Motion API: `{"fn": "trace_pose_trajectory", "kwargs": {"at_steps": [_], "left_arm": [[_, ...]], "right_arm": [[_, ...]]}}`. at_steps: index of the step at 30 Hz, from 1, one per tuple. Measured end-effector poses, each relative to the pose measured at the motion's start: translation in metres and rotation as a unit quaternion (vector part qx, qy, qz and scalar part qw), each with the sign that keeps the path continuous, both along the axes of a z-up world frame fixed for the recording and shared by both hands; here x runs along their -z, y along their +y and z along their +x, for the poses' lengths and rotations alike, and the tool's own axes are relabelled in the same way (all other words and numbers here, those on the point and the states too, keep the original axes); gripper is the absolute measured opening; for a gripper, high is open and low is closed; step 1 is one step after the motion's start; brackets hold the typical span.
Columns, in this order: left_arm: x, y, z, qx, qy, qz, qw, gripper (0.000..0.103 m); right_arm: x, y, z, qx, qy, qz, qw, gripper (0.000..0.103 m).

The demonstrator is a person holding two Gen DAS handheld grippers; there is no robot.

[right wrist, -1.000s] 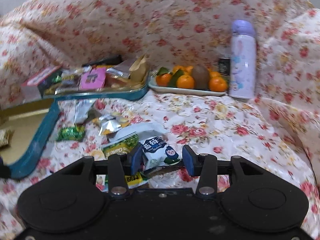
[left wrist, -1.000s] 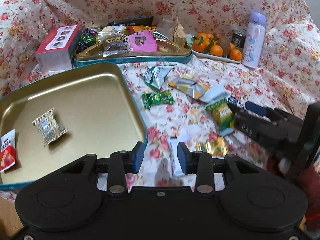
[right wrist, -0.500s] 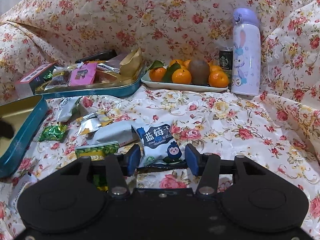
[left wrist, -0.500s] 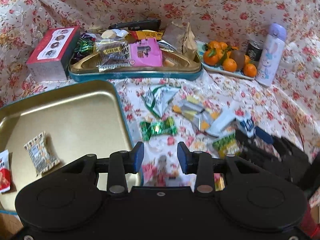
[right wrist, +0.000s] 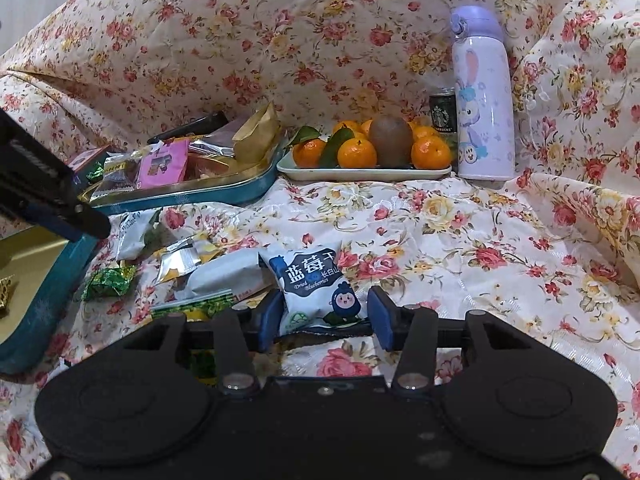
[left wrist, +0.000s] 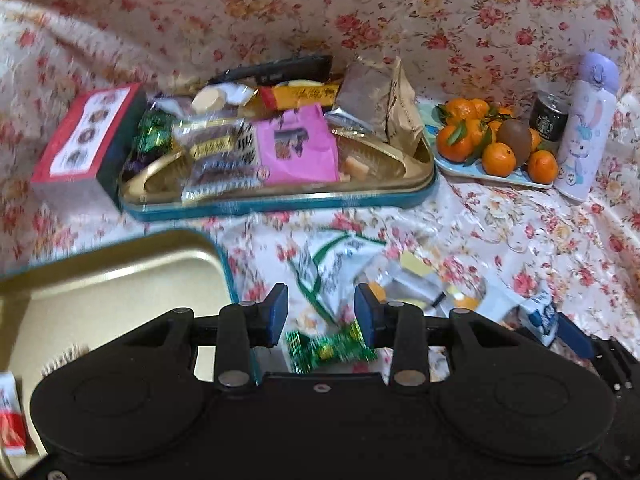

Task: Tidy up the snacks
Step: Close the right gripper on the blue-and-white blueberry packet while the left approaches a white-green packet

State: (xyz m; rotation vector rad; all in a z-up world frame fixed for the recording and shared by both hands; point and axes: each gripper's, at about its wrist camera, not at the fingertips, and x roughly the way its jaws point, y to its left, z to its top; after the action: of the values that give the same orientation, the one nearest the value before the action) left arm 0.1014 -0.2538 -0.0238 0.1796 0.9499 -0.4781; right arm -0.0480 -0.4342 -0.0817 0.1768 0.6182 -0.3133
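While both tongs hang over the flowered cloth (right wrist: 460, 240), the things on it read as follows from left to right. At the left edge of the cloth lies an open gold tin tray (left wrist: 120, 280) with a teal rim, holding a red-and-white packet (left wrist: 10, 416) at its near left side. Behind it, toward the back edge, a red-topped box (left wrist: 84, 140) stands just beside a second teal tray (left wrist: 280, 200) heaped with wrapped snacks, among them a pink packet (left wrist: 296, 148) and a brown paper bag (left wrist: 384, 104). The left gripper (left wrist: 321, 314) has its jaws apart and holds nothing; a green candy wrapper (left wrist: 328, 350) lies on the cloth just below the gap, and a white-and-green packet (left wrist: 332, 264) lies just beyond it. Loose packets are scattered across the middle of the cloth beside the gold tray, including a white wrapper (right wrist: 224, 276) and a green-and-yellow packet (right wrist: 192, 306). The right gripper (right wrist: 322, 320) has its jaws apart on either side of a blue-and-white dried blueberry packet (right wrist: 316, 292); the left finger looks to be touching the packet's edge, the right finger stands clear of it. Toward the back right corner a pale plate (right wrist: 360, 172) carries oranges (right wrist: 356, 154) and a kiwi (right wrist: 390, 138), with a dark can (right wrist: 442, 114) behind it and a lilac rabbit-print bottle (right wrist: 482, 96) upright just beside it.
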Motion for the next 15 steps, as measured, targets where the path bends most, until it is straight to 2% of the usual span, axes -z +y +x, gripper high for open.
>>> {"fn": "trace_pose_trajectory", "kwargs": {"at_steps": [7,11,15], "left_arm": [[0.005,-0.014,0.008,0.059,-0.02,0.023,0.9978,0.048],[0.013,-0.021,0.014,0.064,-0.024,0.039,0.9969,0.048],[0.021,-0.026,0.023,0.065,-0.007,0.04,0.997,0.048]], "right_arm": [[0.0,0.0,0.0,0.001,-0.002,0.003,1.0,0.049],[0.0,0.0,0.0,0.001,-0.002,0.004,1.0,0.05],[0.0,-0.001,0.0,0.001,-0.002,0.005,1.0,0.05]]}}
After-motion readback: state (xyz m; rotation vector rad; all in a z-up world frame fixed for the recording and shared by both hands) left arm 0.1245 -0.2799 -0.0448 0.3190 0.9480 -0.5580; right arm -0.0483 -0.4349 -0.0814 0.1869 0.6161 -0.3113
